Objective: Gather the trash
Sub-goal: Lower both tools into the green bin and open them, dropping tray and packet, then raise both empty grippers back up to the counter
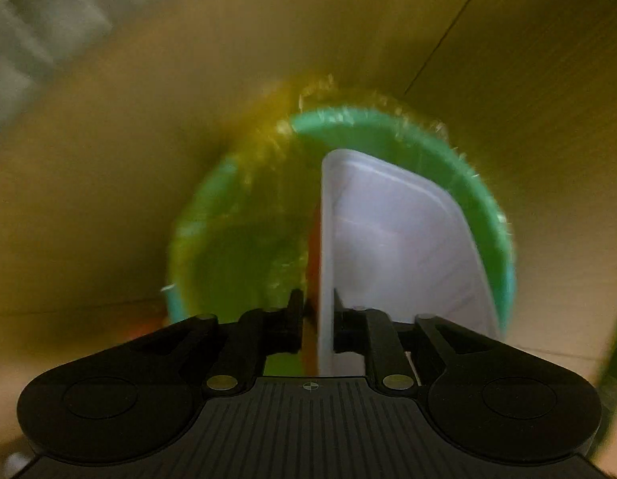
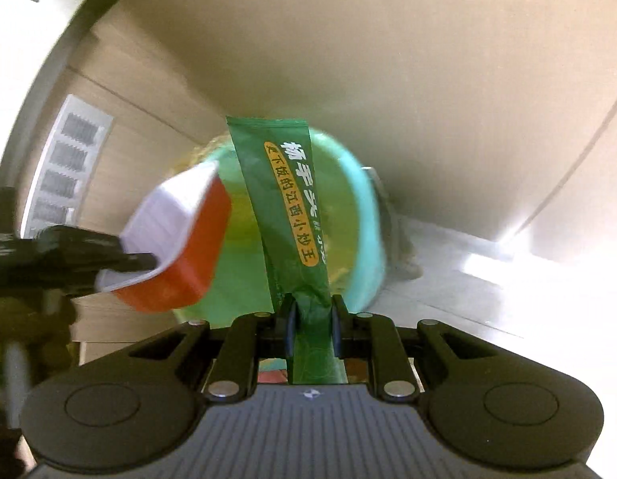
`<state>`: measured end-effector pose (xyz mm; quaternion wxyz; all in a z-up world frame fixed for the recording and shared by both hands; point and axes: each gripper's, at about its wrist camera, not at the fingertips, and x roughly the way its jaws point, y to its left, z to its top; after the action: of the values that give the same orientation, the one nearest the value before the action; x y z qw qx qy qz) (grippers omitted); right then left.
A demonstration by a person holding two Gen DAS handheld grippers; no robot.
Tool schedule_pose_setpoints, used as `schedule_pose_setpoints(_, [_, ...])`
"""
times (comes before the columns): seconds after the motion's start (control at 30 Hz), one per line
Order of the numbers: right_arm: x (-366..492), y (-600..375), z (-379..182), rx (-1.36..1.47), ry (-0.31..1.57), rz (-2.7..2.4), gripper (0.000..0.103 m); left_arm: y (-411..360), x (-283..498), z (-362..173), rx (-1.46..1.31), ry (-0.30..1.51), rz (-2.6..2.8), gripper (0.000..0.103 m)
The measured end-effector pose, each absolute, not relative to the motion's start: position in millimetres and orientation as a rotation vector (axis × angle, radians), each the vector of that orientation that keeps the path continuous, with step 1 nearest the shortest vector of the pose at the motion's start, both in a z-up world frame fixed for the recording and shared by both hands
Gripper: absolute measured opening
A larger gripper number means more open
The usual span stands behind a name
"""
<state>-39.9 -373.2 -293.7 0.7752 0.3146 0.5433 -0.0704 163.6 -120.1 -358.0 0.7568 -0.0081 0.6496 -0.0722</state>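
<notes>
My left gripper is shut on the rim of a takeaway food tray, white inside and red outside, and holds it over a green trash bin lined with a yellowish bag. The right wrist view shows the same tray held by the left gripper at the left, over the bin. My right gripper is shut on a long green wrapper with printed characters, held upright above the bin opening.
A large tan cardboard surface stands behind the bin. A white radiator grille is on the wall at the left. Light floor tiles lie to the right of the bin. The left wrist view is blurred.
</notes>
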Motion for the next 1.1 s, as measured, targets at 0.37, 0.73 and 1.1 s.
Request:
schedule_pose_setpoints(0.37, [-14,-351,-293,0.528,1.236,-0.131,0.017,-93,156,-392,-0.197,1.457,-0.228,0.021])
schedule_pose_setpoints(0.73, [94,-304,-290,0.619,1.215,-0.029,0.025,-20,95,-258,-0.306,1.290,-0.287,0.021])
schedule_pose_setpoints(1.1, [83,-286,-243,0.501,1.204,-0.010,0.042,27,66,-169,-0.355,1.132,-0.232,0.021])
